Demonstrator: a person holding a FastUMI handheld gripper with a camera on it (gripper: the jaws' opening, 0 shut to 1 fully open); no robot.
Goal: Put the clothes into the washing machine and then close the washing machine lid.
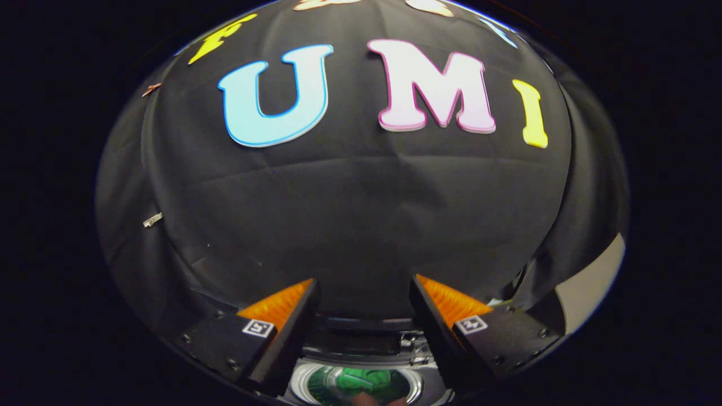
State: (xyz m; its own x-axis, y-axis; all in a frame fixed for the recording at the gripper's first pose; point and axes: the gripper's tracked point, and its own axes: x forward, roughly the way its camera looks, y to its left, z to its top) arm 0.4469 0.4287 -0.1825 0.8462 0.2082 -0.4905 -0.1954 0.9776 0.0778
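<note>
The gripper (364, 299) carries two wedge-shaped fingers (282, 332) that taper to narrow tips and stand apart with nothing between them. Each inner pad (451, 301) is ribbed with fine ridges. Behind every pad sits a blocky black mount (502, 338), angular and matte, fastened with small round screws (234, 363) along its outer edge. A small square white fiducial marker (258, 327) with a black pattern is stuck on top of each mount, just behind the pad.
</note>
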